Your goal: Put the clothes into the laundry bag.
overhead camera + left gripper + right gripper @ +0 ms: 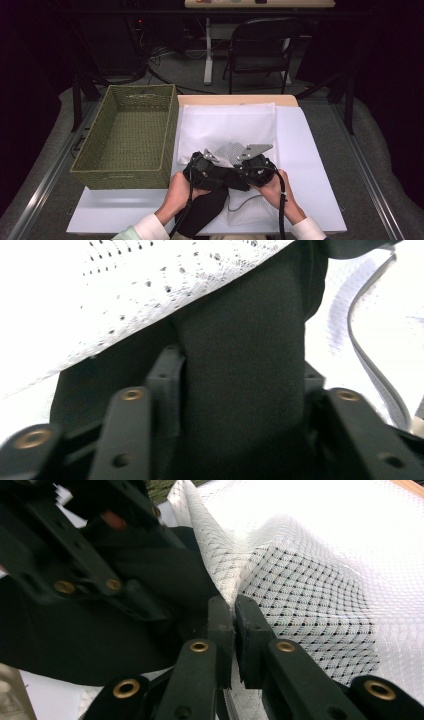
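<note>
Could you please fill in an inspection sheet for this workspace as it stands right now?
Surface: white table top, wooden strip at the far edge.
Job's things: white mesh bag, black cloth going into its mouth.
Clutter: empty green wicker basket at the left.
Grippers: right gripper shut on the mesh bag's edge; left gripper has the black cloth between its jaws.
Cables: one trails from each gripper toward the person.
Surroundings: folding chair, floor cables behind.

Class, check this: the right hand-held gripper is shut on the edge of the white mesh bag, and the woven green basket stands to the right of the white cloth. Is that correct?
Not quite. The woven green basket stands to the left of the white cloth, as the high view shows. The right hand-held gripper is indeed shut on the white mesh bag.
</note>
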A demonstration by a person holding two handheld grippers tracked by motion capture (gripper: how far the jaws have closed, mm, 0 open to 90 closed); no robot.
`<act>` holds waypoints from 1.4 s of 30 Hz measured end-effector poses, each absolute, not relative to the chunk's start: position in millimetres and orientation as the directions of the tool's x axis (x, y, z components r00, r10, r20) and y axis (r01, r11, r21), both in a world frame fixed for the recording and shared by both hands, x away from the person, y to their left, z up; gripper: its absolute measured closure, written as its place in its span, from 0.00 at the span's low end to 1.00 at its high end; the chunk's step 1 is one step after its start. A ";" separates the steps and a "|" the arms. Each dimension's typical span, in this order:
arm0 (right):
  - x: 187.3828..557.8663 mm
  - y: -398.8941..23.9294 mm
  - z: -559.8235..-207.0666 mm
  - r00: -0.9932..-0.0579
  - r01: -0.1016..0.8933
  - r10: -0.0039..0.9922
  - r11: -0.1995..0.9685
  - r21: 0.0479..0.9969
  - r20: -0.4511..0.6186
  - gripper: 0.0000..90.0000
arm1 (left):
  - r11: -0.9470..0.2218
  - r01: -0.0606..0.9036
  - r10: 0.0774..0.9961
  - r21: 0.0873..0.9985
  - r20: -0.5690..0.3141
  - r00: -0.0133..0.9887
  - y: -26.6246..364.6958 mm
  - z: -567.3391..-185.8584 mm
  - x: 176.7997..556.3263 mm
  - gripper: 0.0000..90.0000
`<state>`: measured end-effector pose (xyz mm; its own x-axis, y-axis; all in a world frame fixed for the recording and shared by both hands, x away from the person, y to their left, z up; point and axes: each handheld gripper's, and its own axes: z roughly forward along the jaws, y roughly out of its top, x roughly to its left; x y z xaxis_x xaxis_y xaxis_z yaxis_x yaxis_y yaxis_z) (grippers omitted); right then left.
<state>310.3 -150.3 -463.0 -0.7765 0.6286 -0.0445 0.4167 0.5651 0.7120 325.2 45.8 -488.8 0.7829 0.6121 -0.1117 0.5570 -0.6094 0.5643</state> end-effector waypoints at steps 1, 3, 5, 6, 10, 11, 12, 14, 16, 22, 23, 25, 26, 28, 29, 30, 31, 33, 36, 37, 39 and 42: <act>310.4 -150.9 -463.2 -0.774 0.418 0.632 0.563 0.713 -0.045 0.96 | -0.606 0.553 0.614 0.572 -0.105 0.782 47.6 -487.6 324.5 0.49; 310.9 -151.5 -463.5 -0.771 0.420 0.635 0.561 0.713 -0.045 0.96 | -0.605 0.546 0.606 0.580 -0.110 0.788 52.4 -485.3 322.9 0.40; 310.8 -151.3 -464.0 -0.770 0.421 0.636 0.564 0.711 -0.049 0.96 | -0.605 0.539 0.599 0.586 -0.110 0.793 57.8 -483.7 319.8 0.33; 310.8 -151.3 -464.1 -0.770 0.419 0.636 0.568 0.708 -0.055 0.96 | -0.604 0.537 0.598 0.589 -0.111 0.794 60.4 -483.3 317.8 0.30; 310.7 -152.2 -464.6 -0.763 0.426 0.644 0.565 0.707 -0.055 0.96 | -0.608 0.518 0.587 0.601 -0.098 0.803 70.8 -482.4 307.1 0.22; 310.3 -152.1 -464.6 -0.762 0.427 0.646 0.566 0.705 -0.057 0.96 | -0.605 0.514 0.586 0.607 -0.098 0.805 73.6 -482.6 304.4 0.21; 310.1 -152.0 -464.6 -0.760 0.426 0.647 0.566 0.706 -0.061 0.96 | -0.603 0.512 0.584 0.612 -0.099 0.806 76.5 -482.7 301.6 0.19; 309.8 -151.7 -464.8 -0.757 0.427 0.650 0.567 0.704 -0.065 0.96 | -0.606 0.503 0.579 0.616 -0.092 0.810 81.4 -483.6 295.6 0.17; 309.4 -152.1 -464.5 -0.754 0.425 0.653 0.567 0.706 -0.072 0.96 | -0.602 0.501 0.584 0.622 -0.085 0.807 87.9 -485.0 289.8 0.16; 308.9 -155.2 -464.4 -0.735 0.431 0.671 0.568 0.701 -0.091 0.96 | -0.610 0.484 0.582 0.628 -0.060 0.811 94.2 -485.9 278.3 0.12; 309.2 -155.5 -464.6 -0.736 0.433 0.672 0.566 0.701 -0.088 0.96 | -0.614 0.483 0.578 0.624 -0.062 0.814 93.4 -486.9 277.8 0.11; 310.4 -155.1 -465.2 -0.735 0.434 0.673 0.566 0.700 -0.088 0.96 | -0.636 0.476 0.569 0.608 -0.048 0.821 91.0 -490.4 277.2 0.10; 310.9 -154.7 -465.5 -0.735 0.436 0.673 0.568 0.698 -0.089 0.96 | -0.647 0.474 0.560 0.597 -0.050 0.827 90.2 -492.4 277.8 0.10; 311.8 -153.1 -466.5 -0.737 0.438 0.671 0.571 0.694 -0.087 0.96 | -0.661 0.477 0.560 0.579 -0.043 0.828 86.9 -499.3 277.8 0.11; 312.5 -152.6 -466.9 -0.739 0.439 0.668 0.573 0.692 -0.085 0.96 | -0.668 0.478 0.555 0.570 -0.045 0.830 85.5 -502.9 278.3 0.12; 312.8 -151.9 -467.4 -0.741 0.440 0.667 0.572 0.692 -0.081 0.96 | -0.671 0.481 0.551 0.564 -0.054 0.833 84.3 -506.0 279.0 0.16; 313.1 -151.5 -467.7 -0.743 0.440 0.665 0.574 0.691 -0.080 0.96 | -0.669 0.483 0.555 0.565 -0.054 0.830 82.5 -509.3 279.1 0.20; 313.5 -151.9 -468.1 -0.744 0.440 0.663 0.573 0.691 -0.075 0.96 | -0.658 0.488 0.564 0.574 -0.054 0.824 80.7 -513.3 279.4 0.27; 314.3 -151.4 -468.5 -0.746 0.441 0.662 0.573 0.691 -0.072 0.96 | -0.632 0.500 0.589 0.592 -0.052 0.806 80.4 -516.5 279.2 0.37; 314.1 -150.8 -468.9 -0.746 0.444 0.662 0.572 0.689 -0.069 0.96 | -0.623 0.498 0.590 0.603 -0.055 0.805 81.2 -516.7 279.1 0.42; 313.9 -149.6 -468.9 -0.752 0.437 0.656 0.577 0.690 -0.073 0.96 | -0.611 0.494 0.589 0.619 -0.062 0.806 83.3 -516.2 278.7 0.52; 313.4 -149.0 -467.1 -0.751 0.438 0.657 0.569 0.696 -0.064 0.96 | -0.599 0.493 0.586 0.631 -0.074 0.807 85.8 -515.4 280.7 0.65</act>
<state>313.4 -149.0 -467.1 -0.7508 0.6573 -0.0644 0.4384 0.5689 0.6958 280.7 85.8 -515.4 0.8070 0.5860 -0.0737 0.4925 -0.5989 0.6314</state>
